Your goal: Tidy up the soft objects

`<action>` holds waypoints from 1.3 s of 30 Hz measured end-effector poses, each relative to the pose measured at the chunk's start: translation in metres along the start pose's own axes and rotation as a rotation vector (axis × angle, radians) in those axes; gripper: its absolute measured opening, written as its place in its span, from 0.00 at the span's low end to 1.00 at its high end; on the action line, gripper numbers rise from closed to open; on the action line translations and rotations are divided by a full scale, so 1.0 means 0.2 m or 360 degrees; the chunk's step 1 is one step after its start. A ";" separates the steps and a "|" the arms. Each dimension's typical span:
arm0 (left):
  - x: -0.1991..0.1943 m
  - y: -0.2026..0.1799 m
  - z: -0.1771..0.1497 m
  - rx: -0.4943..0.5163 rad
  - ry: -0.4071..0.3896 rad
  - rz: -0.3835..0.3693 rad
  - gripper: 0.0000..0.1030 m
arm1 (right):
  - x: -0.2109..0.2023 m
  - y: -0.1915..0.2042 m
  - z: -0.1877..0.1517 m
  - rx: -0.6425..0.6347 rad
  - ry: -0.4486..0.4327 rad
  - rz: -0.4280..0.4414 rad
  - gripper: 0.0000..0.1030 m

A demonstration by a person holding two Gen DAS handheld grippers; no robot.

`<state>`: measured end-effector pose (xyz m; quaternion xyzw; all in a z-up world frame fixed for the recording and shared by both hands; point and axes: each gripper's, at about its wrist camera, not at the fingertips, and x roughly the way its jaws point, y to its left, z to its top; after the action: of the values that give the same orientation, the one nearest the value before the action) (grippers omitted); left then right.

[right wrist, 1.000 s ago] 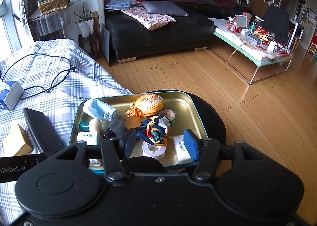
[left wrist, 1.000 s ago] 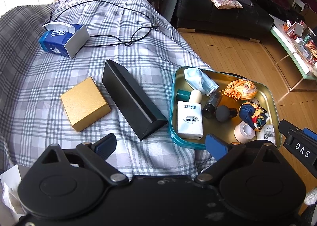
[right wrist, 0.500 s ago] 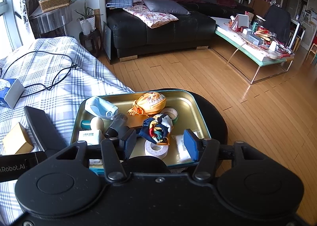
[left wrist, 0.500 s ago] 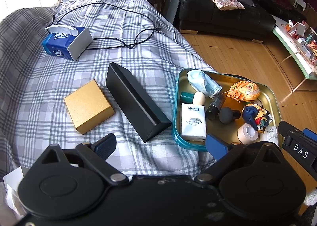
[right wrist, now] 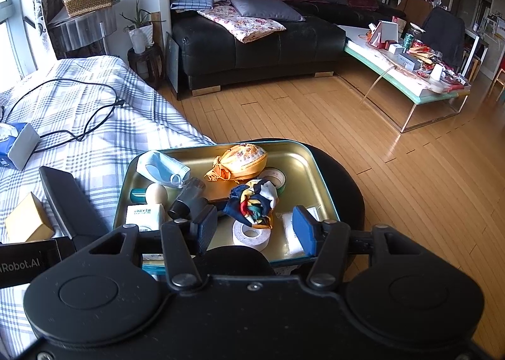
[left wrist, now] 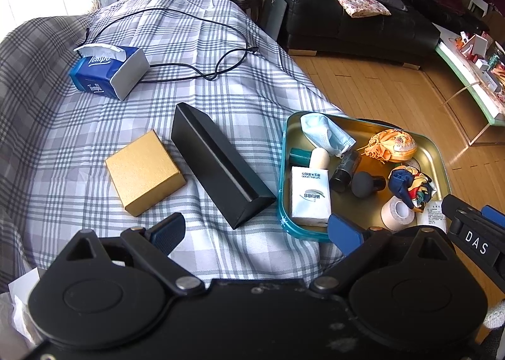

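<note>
Soft objects sit in a gold metal tray with teal rim [left wrist: 437, 151], which rests at the edge of a grey plaid bed cover [left wrist: 195, 54].

Left wrist view: left gripper [left wrist: 252, 233] hangs over the cover, fingers wide apart, holding nothing. In the tray: light-blue face mask [left wrist: 325, 134] at the far-left corner, orange floral cloth pouch [left wrist: 391, 145] at the far side, crumpled navy multicolour scarf [left wrist: 410, 188] on the right. Also there: white tissue pack [left wrist: 310, 196], teal bottle with cream cap [left wrist: 311, 156], dark cylinder [left wrist: 345, 167], white tape roll [left wrist: 397, 213]. On the cover left of the tray: long black box [left wrist: 221, 164], gold square box [left wrist: 143, 172], blue Tempo tissue box [left wrist: 109, 71], black cable [left wrist: 195, 44].

Right wrist view: right gripper [right wrist: 255, 229] is above the tray's near edge, fingers apart and empty. Scarf [right wrist: 254, 202] lies between and just beyond the fingertips, touching the tape roll [right wrist: 251, 233]. Pouch [right wrist: 241, 162] is behind it, mask [right wrist: 162, 169] far left. Tray [right wrist: 303, 158] sits partly on a black round stool [right wrist: 350, 189]. Black leather sofa [right wrist: 252, 41] and glass coffee table [right wrist: 410, 88] in the background.
</note>
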<state>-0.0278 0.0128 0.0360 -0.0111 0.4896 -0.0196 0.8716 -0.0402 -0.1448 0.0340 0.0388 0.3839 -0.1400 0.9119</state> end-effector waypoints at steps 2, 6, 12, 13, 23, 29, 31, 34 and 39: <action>0.00 0.00 0.00 0.0002 -0.0002 0.0001 0.94 | 0.00 0.00 0.00 -0.0001 0.0003 0.0001 0.52; 0.00 0.00 0.00 0.0001 -0.0003 0.0001 0.94 | 0.00 0.01 -0.01 -0.0003 0.0005 0.0005 0.52; -0.01 0.00 0.00 0.0001 -0.0003 0.0003 0.94 | 0.00 0.01 -0.01 -0.0005 0.0008 0.0008 0.52; -0.01 0.00 0.00 0.0000 -0.0003 0.0004 0.94 | 0.00 0.01 -0.01 -0.0007 0.0009 0.0009 0.52; -0.01 0.01 0.00 -0.0002 -0.0003 0.0005 0.94 | 0.00 0.01 -0.01 -0.0006 0.0011 0.0016 0.52; -0.01 0.01 0.00 -0.0001 -0.0004 0.0006 0.94 | 0.00 0.01 -0.01 -0.0007 0.0011 0.0016 0.52; -0.01 0.01 0.00 -0.0003 -0.0004 0.0005 0.94 | 0.00 0.01 -0.01 -0.0007 0.0011 0.0016 0.52; -0.01 0.01 0.00 -0.0008 -0.0005 0.0008 0.94 | 0.00 0.01 -0.01 -0.0007 0.0011 0.0016 0.52; -0.01 0.01 -0.01 -0.0008 -0.0006 0.0008 0.94 | 0.00 0.01 -0.01 -0.0006 0.0011 0.0016 0.52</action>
<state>-0.0296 0.0158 0.0369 -0.0121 0.4882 -0.0161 0.8725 -0.0404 -0.1425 0.0321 0.0394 0.3872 -0.1346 0.9113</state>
